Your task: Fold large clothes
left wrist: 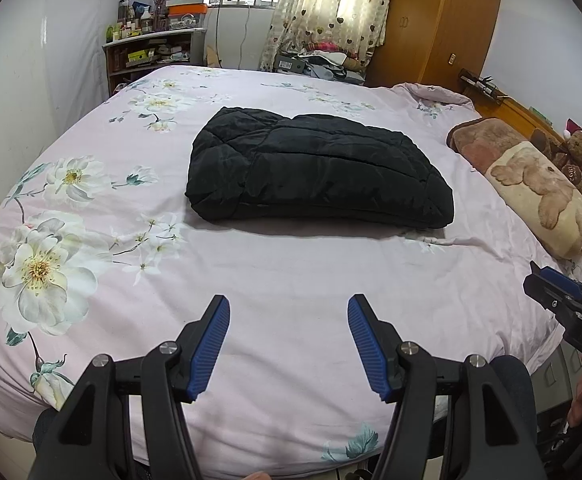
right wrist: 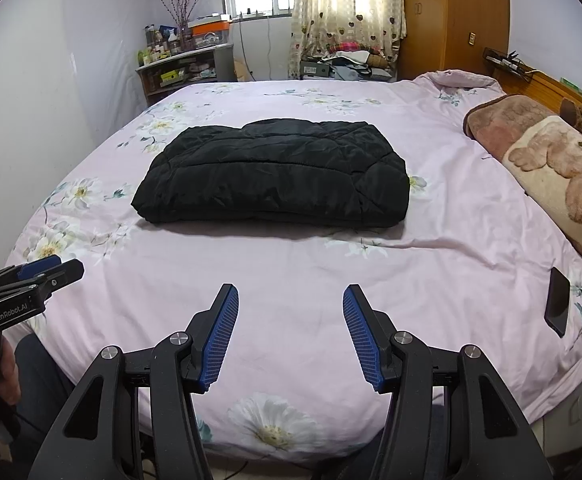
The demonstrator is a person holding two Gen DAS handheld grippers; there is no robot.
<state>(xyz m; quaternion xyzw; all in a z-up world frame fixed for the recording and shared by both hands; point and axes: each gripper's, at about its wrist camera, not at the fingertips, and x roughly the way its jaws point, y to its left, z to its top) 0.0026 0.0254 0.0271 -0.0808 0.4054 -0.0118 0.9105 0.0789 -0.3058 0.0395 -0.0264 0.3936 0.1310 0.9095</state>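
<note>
White "GenRobot.AI" on left tongs [right wrist: 39, 270]

My left gripper [left wrist: 289, 312]: matte black plastic frame, two angled fingers, each faced with ribbed blue rubber pad [left wrist: 211, 346]. Round silver screws at finger pivots. Triangular cut-outs in outer arms. My right gripper [right wrist: 291, 300]: same black frame, same silver screws; blue pads [right wrist: 221, 336] show fine grid texture. White lettering "GenRobot.AI" on side of left unit in right wrist view; "DAS" on side of right unit in left wrist view. Dark trousers visible below both frames.
</note>
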